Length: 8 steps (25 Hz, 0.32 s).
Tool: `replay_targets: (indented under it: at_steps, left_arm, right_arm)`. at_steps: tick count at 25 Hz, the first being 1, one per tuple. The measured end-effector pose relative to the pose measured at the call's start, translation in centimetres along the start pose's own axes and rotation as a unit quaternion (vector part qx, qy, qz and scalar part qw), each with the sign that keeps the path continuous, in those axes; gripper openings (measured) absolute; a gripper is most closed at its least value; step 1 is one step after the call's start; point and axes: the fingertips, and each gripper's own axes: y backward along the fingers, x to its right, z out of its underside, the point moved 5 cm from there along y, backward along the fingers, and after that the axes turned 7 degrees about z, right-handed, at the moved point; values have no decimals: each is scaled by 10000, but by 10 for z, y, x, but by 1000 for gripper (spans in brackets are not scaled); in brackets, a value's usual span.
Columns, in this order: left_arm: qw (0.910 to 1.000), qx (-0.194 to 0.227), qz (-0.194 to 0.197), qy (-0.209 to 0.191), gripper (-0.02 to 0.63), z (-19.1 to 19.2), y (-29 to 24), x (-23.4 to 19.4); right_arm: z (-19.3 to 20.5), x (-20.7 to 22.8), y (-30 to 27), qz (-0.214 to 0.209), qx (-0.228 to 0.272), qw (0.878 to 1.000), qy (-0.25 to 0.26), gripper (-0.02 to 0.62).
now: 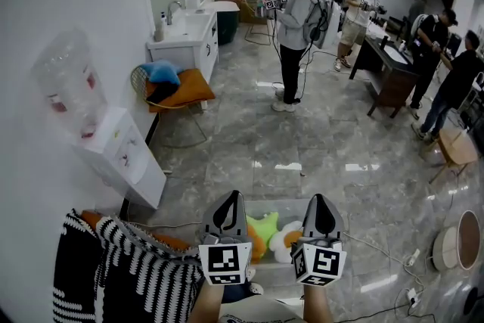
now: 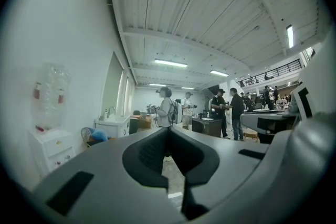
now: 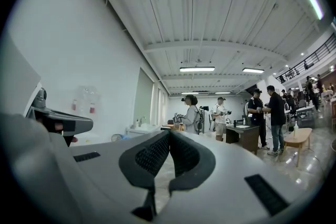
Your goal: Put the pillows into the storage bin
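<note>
- L gripper [image 1: 230, 198]: grey, w/ a black-and-white marker cube. Jaws shut tight, tips touching, nothing btwn them. Points level, out at the room.
- R gripper [image 1: 323, 200]: same kind, just beside the L one. Jaws also shut tight, nothing held.
- See-through plastic storage bin [image 1: 296, 205]: on the grey shiny floor, low down, btwn and under both pairs of jaws.
- Bright green soft pillow [image 1: 264, 225]: inside the bin, below the L jaws, a bit to their right.
- White flower-shaped pillow w/ a yellow middle [image 1: 285, 241]: inside the bin too, touching the green one, below and left of the R jaws.
- Orange soft pillow [image 1: 258, 246]: next to the green one, under the L jaws. Can't tell how far in the bin it sits.
- Black-and-white striped knit cloth [image 1: 128, 268]: left of the L jaws and lower, well apart from the bin.
- Flat orange cushion [image 1: 185, 89] and blue pillow [image 1: 161, 72]: on a wire chair, far past the L jaws, by the wall.
- Person in a grey top [image 1: 295, 19]: stands far ahead of both jaws.
</note>
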Motion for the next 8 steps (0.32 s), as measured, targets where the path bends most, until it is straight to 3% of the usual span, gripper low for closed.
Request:
replay_targets:
  at_steps: [8]
  left_arm:
    - [10000, -16, 26, -20, 14, -1, -6, -1]
  right_arm:
    - [-2, 1, -6, 8, 41, 10000, 11, 11]
